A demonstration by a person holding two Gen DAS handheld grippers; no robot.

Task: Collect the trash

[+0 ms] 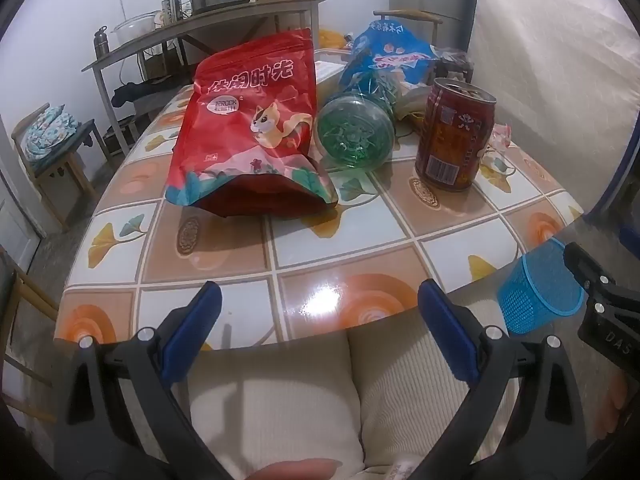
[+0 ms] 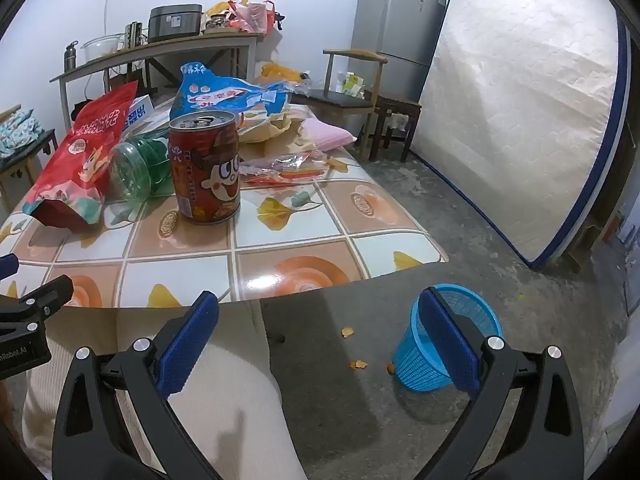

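On the tiled table (image 1: pixel 280 248) stand a red snack bag (image 1: pixel 252 120), a green plastic bottle (image 1: pixel 354 134) lying on its side, a red drink can (image 1: pixel 454 136) upright, and a blue wrapper (image 1: pixel 384 56) behind them. The same bag (image 2: pixel 80 152), bottle (image 2: pixel 140 168), can (image 2: pixel 206 168) and blue wrapper (image 2: pixel 228 96) show in the right wrist view. A blue mesh bin (image 2: pixel 444 338) stands on the floor right of the table; it also shows in the left wrist view (image 1: pixel 538 292). My left gripper (image 1: pixel 320 300) is open and empty at the table's near edge. My right gripper (image 2: pixel 320 308) is open and empty, beside the bin.
Clear wrappers (image 2: pixel 288 168), a pink pack (image 2: pixel 326 136) and yellow paper (image 2: pixel 276 124) lie further back on the table. A mattress (image 2: pixel 520 112) leans at the right, with a fridge (image 2: pixel 400 28), a chair (image 2: pixel 352 96) and a cluttered shelf table (image 2: pixel 160 48) behind. My legs in cream trousers (image 1: pixel 320 392) are below.
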